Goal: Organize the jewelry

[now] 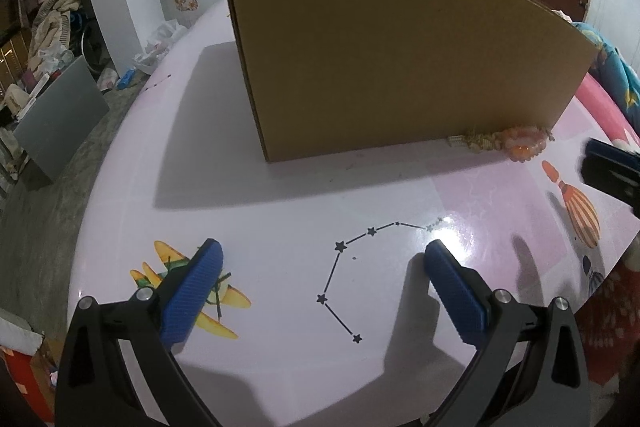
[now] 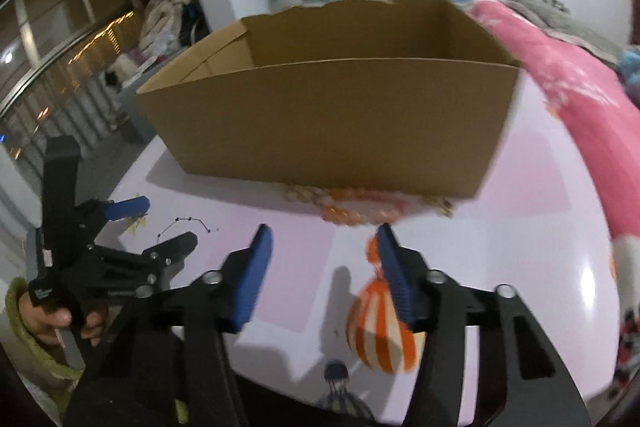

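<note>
Left gripper (image 1: 323, 251), nearest the left wrist lens: both blue pads spread wide and empty, hovering low over the glossy pink table (image 1: 280, 195). Between the pads lies a printed constellation (image 1: 352, 275); under the left pad, a printed yellow aeroplane (image 1: 188, 291). Ahead of this gripper stands the cardboard box (image 1: 400, 55), its plain side wall facing the tool.

Ahead and to the right of the left gripper, touching the foot of the box wall, lies the jewelry (image 1: 508, 141): a heap of pale shell-like pieces and orange-pink beads, seemingly strung.

Right gripper (image 2: 324, 237), seen from the right wrist view: pads released, parted, nothing between them, aimed at the same bead heap just ahead, which sits against the base of the open-topped box. A printed striped balloon (image 2: 376, 331) lies beneath the right pad. This view is motion-blurred, so bead detail cannot be read.

Handling, as judged: the strands are probably light, limp and smooth, prone to slipping or trailing. A pinch across the thick beaded bunch looks surer than one on a single strand.
</note>
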A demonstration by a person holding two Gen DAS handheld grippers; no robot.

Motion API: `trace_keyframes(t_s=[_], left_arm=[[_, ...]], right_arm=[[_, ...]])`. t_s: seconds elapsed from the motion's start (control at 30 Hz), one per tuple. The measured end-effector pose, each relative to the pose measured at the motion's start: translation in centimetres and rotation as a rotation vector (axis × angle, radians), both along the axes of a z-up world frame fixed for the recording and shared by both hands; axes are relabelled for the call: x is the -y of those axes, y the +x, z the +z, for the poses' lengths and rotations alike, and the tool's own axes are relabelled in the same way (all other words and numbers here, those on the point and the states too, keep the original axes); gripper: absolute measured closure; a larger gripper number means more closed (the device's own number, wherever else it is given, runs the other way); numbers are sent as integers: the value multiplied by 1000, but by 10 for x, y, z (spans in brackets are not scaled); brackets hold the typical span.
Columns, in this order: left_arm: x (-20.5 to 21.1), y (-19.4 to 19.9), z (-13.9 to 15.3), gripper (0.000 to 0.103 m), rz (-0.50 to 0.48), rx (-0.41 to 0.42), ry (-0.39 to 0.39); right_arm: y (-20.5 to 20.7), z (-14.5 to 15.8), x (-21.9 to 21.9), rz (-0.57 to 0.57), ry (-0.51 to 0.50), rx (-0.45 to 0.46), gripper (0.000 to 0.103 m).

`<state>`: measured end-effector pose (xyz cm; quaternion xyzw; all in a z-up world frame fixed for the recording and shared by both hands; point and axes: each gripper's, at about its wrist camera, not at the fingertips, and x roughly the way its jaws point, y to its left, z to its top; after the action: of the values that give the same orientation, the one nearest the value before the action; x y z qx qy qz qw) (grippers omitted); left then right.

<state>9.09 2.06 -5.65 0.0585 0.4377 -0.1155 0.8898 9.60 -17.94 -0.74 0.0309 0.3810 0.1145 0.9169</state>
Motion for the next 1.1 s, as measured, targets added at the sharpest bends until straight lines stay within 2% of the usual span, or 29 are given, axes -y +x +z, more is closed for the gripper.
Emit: trace_keyframes(t_s=[0.1,0.3,0.43,0.53,0.7,0.97,1.1], left_arm=[[0,1,1,4,-1,1,0],[0,0,1,4,-6,5,-1],[0,0,1,4,-6,0,1],[0,0,2,4,-15,-8,3],[1,1,1,4,-27,-11,5],[1,-1,0,4,-25,0,3],[1,-1,1,4,-44,-4,10]], right_arm=[[19,-5,-10,50,-18,-11,62],[44,-15,-16,117,-32,-57,62],[46,-25,-9,132,-26,-116,62],[36,-24,-3,134,-31,-127,62],[14,-23,17,83,-40,-147,62],[-18,-21,65,-82,-57,-177,62],[-29,-10,86,-121,8,-148,61]])
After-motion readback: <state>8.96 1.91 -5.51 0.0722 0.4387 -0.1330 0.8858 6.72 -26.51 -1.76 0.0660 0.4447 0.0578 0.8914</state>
